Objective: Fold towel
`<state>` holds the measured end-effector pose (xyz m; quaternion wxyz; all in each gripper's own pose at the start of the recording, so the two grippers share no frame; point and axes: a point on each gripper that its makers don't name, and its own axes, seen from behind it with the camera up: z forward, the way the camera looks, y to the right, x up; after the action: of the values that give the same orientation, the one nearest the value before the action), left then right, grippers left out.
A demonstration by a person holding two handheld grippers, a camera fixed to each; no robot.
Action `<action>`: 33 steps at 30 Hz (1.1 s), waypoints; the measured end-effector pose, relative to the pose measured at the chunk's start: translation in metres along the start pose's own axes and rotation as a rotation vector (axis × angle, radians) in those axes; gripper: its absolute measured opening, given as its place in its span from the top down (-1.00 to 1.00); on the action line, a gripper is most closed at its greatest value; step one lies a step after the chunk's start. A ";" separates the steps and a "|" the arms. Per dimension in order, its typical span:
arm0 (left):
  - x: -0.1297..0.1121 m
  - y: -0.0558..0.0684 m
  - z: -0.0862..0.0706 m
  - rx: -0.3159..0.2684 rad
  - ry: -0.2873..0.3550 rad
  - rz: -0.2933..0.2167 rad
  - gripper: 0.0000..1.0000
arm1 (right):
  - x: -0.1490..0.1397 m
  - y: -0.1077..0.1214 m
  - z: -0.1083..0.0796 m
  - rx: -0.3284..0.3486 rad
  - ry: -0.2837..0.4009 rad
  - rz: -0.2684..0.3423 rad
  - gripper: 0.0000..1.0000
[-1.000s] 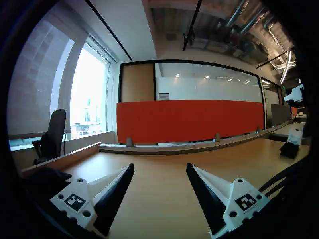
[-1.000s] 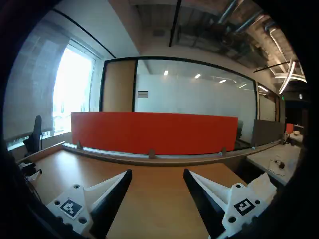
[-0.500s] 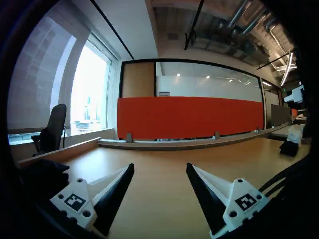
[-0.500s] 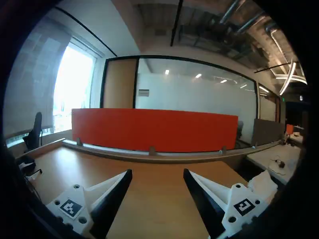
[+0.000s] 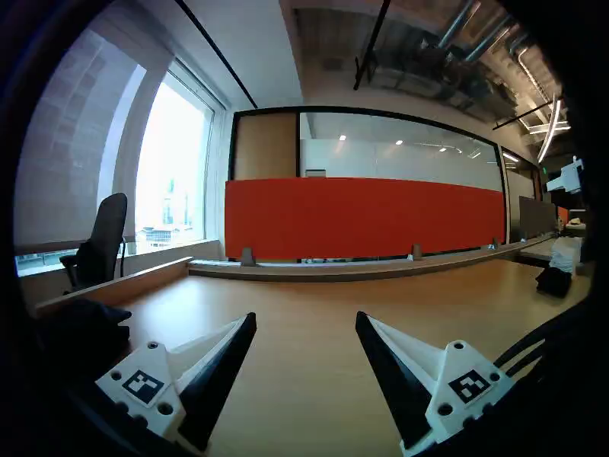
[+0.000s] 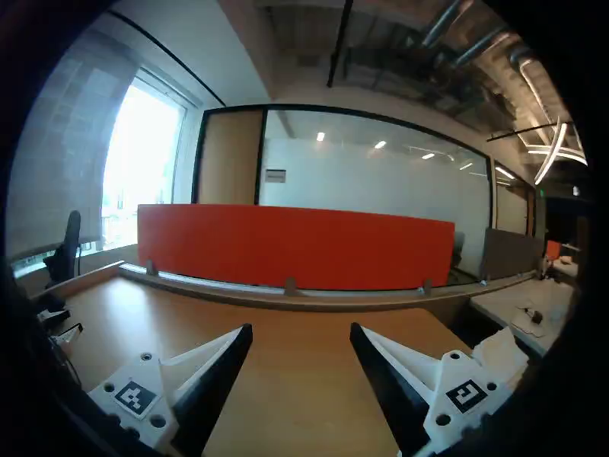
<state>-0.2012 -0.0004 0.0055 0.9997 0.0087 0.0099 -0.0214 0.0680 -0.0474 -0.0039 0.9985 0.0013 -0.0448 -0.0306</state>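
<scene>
Both left gripper (image 5: 304, 316) and right gripper (image 6: 300, 327) are held released over a light wooden desk (image 5: 320, 293), far edge bounded by an orange divider panel (image 5: 365, 217).

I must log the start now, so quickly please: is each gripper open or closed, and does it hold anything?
Left gripper: open, holding nothing.
Right gripper: open, holding nothing.

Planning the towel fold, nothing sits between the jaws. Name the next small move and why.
Probably tip both down toward the desk: left gripper and right gripper hang open, empty, aimed at the red divider. The white crumpled thing beside the right one may be the towel.
</scene>
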 end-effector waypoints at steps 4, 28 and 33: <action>0.000 0.001 0.000 -0.001 0.001 0.001 -0.94 | -0.002 0.001 0.001 -0.001 -0.002 0.002 -0.98; -0.002 0.002 -0.002 -0.001 0.000 0.003 -0.94 | 0.009 0.011 0.003 -0.006 0.038 0.013 -0.99; -0.002 0.002 -0.001 -0.001 0.000 0.003 -0.93 | 0.016 0.021 0.001 -0.014 0.072 0.006 -0.98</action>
<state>-0.2033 0.0019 0.0041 0.9997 0.0084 0.0100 -0.0199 0.0850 -0.0277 -0.0012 0.9996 -0.0046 -0.0085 -0.0278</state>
